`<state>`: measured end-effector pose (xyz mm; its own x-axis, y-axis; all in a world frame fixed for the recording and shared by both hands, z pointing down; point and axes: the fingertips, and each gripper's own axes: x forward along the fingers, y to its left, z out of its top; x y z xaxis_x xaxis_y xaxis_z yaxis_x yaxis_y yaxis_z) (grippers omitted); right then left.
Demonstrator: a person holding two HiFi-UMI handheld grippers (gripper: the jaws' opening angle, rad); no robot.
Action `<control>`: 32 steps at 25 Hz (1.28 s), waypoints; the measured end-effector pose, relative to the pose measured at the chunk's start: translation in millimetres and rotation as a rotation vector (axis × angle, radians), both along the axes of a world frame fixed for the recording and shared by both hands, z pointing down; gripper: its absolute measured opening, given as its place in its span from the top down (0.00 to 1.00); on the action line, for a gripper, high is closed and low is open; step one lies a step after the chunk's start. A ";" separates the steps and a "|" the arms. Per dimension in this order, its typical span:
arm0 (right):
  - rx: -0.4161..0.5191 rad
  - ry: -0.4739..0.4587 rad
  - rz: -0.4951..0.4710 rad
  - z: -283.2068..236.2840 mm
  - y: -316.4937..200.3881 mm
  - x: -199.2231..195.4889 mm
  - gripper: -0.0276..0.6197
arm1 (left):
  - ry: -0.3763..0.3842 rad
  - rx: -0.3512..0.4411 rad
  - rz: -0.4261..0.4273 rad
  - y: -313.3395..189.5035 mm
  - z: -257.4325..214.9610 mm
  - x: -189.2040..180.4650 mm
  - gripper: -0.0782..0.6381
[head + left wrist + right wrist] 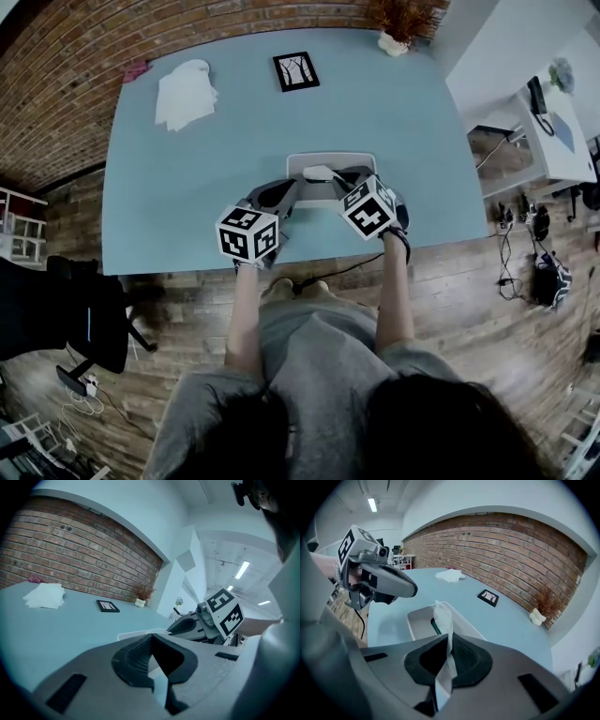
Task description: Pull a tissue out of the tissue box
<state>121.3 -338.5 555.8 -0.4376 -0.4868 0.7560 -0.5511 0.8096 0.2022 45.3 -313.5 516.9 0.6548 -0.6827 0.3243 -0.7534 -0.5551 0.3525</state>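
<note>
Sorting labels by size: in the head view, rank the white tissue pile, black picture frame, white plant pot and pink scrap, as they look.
Largest: the flat pile of white tissues.
Next: the black square picture frame.
The small white plant pot and the pink scrap look alike; no ranking between them.

Shallow, pale grey tissue box, rectangular, flat on the blue surface near the front edge, long side running across. White tissue upright out of the box's middle, drawn into a narrow strip, far end pinched in the right gripper.
</note>
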 end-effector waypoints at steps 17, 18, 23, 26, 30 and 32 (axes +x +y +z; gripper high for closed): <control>0.040 -0.059 0.027 -24.8 2.9 -5.4 0.95 | -0.008 0.016 0.026 9.0 -5.7 -1.9 0.89; 0.047 -0.061 0.025 -27.5 3.1 -6.5 0.95 | -0.007 0.019 0.029 9.4 -6.9 -2.4 0.89; 0.064 -0.081 0.051 -40.2 8.1 -7.6 0.95 | 0.000 0.038 0.061 12.2 -15.8 -1.7 0.89; 0.076 -0.109 0.088 -49.3 6.2 -6.5 0.95 | 0.007 0.055 0.082 12.4 -23.9 -3.1 0.89; 0.098 -0.161 0.122 -62.0 8.0 -4.6 0.95 | 0.023 0.085 0.095 13.0 -35.8 -4.4 0.89; 0.110 -0.182 0.139 -68.1 9.5 -2.7 0.95 | 0.023 0.098 0.111 13.2 -41.6 -2.9 0.89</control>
<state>118.6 -329.0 487.8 -0.4847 -0.6268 0.6101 -0.6911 0.7019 0.1721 42.4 -300.4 475.3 0.7346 -0.6333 0.2436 -0.6777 -0.6672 0.3090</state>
